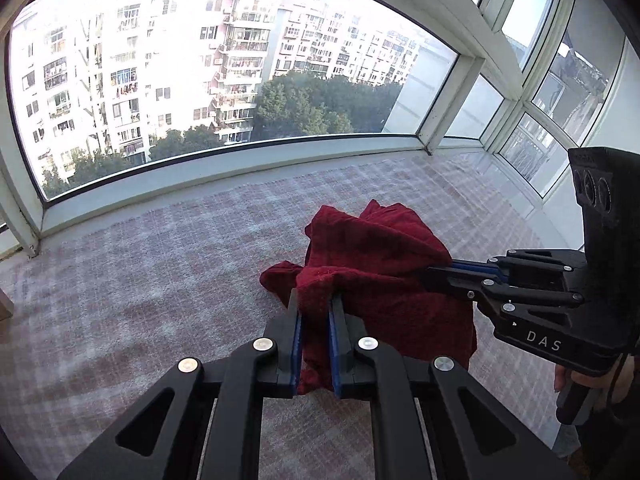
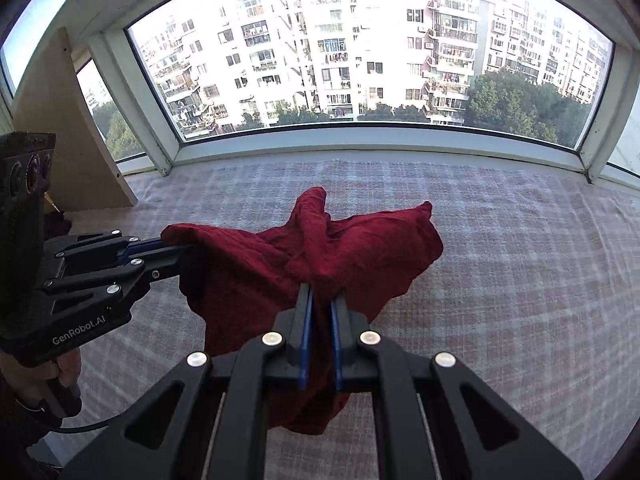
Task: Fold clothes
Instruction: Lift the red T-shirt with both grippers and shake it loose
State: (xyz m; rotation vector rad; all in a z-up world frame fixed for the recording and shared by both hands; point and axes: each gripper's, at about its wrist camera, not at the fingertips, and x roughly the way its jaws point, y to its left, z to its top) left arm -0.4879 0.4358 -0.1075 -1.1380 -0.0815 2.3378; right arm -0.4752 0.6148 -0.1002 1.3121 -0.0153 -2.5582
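Note:
A dark red garment hangs bunched above the checked cloth surface, held at two places. My left gripper is shut on one fold of it, blue pads pressing the fabric. In the same view my right gripper comes in from the right, its tips buried in the cloth. In the right wrist view the red garment drapes between both tools: my right gripper is shut on a bunch of it, and my left gripper grips its left edge. Loose fabric hangs below the jaws.
A pink and white checked cloth covers the wide bay-window ledge. The white window frame runs along the far side. A beige board leans at the left corner. A hand holds the left tool's handle.

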